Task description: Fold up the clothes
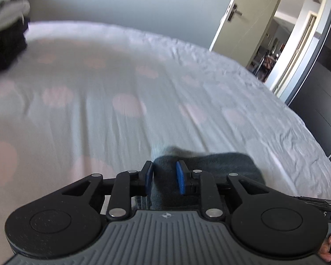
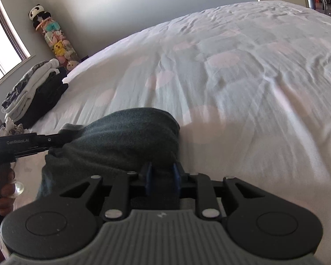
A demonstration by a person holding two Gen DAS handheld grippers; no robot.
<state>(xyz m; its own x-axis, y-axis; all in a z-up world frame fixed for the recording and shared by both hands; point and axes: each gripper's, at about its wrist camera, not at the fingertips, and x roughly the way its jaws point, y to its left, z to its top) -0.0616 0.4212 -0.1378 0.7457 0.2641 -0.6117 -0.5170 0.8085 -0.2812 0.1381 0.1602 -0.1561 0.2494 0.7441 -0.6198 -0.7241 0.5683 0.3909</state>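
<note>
A garment (image 2: pixel 121 139) lies on the bed (image 2: pixel 242 84) at its near edge, bunched between the two grippers: the left gripper (image 1: pixel 164 177) holds its left end, the right gripper (image 2: pixel 161 177) its right. A stack of folded clothes (image 2: pixel 37 90) sits on the bed's far left corner, before a tower of plush toys (image 2: pixel 55 39) against the wall. An open door (image 1: pixel 238 15) stands beyond the bed's far right corner.

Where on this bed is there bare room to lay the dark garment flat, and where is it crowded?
The widest bare patch is mid-sheet, ahead of the garment and both claws, left and right, running to the far bed edge. The strip toward the door is also bare. The window-side corner is crowded: a clothes stack sits there.
</note>
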